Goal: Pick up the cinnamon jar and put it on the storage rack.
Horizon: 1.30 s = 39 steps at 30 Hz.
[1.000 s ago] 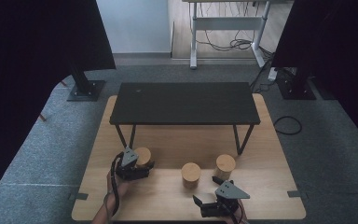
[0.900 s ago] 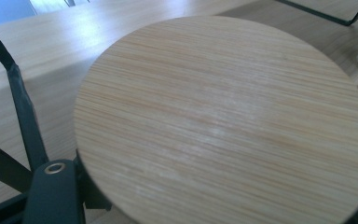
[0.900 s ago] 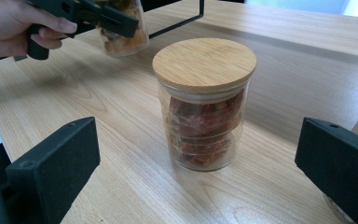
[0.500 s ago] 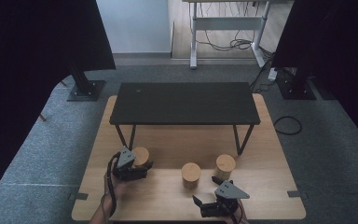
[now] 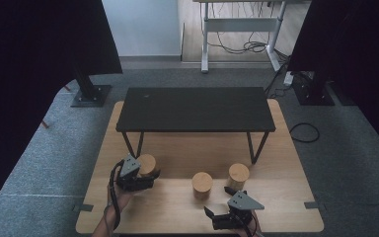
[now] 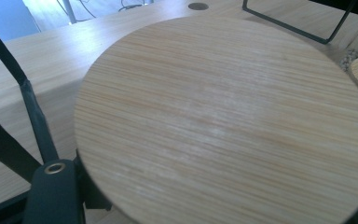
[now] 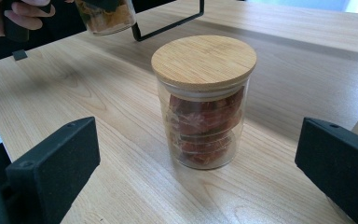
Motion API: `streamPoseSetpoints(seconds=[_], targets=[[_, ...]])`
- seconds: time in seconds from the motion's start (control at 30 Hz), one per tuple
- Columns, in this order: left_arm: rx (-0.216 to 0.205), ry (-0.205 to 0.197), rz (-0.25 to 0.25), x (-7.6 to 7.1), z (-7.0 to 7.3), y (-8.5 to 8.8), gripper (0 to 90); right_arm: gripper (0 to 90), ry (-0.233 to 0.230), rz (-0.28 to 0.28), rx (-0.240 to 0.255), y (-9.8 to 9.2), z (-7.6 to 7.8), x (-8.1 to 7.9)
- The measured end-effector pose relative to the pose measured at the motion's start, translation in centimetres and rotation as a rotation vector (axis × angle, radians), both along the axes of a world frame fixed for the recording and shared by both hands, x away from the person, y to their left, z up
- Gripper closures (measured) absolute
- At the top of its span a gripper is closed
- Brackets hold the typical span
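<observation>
Three glass jars with round wooden lids stand on a pale wooden tabletop (image 5: pixel 281 207). My left gripper (image 5: pixel 145 177) is shut on the left jar (image 5: pixel 147 164). Its lid (image 6: pixel 223 121) looms between my black fingers (image 6: pixel 51 191). The right gripper view shows that jar (image 7: pixel 105 16) with yellowish contents, a hand beside it. My right gripper (image 5: pixel 218 202) stands open near the front edge. The middle jar (image 7: pixel 204 102) with red-brown contents sits just ahead, between its fingers (image 7: pixel 56 161) and untouched. The right jar (image 5: pixel 238 175) stands beside it.
A low black table (image 5: pixel 195 108) on thin black legs (image 5: pixel 255 148) stands on the wooden top behind the jars. Grey carpet surrounds the tabletop. Dark curtains (image 5: pixel 39 59) hang at both sides, and a desk frame with cables (image 5: pixel 242 29) is at the back.
My left gripper and its jar have shifted very slightly to the left. The right gripper and the other two jars have not moved.
</observation>
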State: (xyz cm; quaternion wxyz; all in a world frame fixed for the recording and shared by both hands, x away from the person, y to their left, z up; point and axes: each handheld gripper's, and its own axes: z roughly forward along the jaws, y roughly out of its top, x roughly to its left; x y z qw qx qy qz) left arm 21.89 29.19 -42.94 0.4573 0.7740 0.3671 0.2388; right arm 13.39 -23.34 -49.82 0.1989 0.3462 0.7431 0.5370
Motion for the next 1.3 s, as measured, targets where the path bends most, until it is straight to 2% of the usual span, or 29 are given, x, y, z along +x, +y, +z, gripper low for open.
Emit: streamPoseSetpoints(seconds=[1.3], targets=[[-0.008,-0.044,-0.028,-1.5,2.5,-0.3,25.4,0.0,-0.003,-0.001,-0.003,0.0,0.0,0.0]])
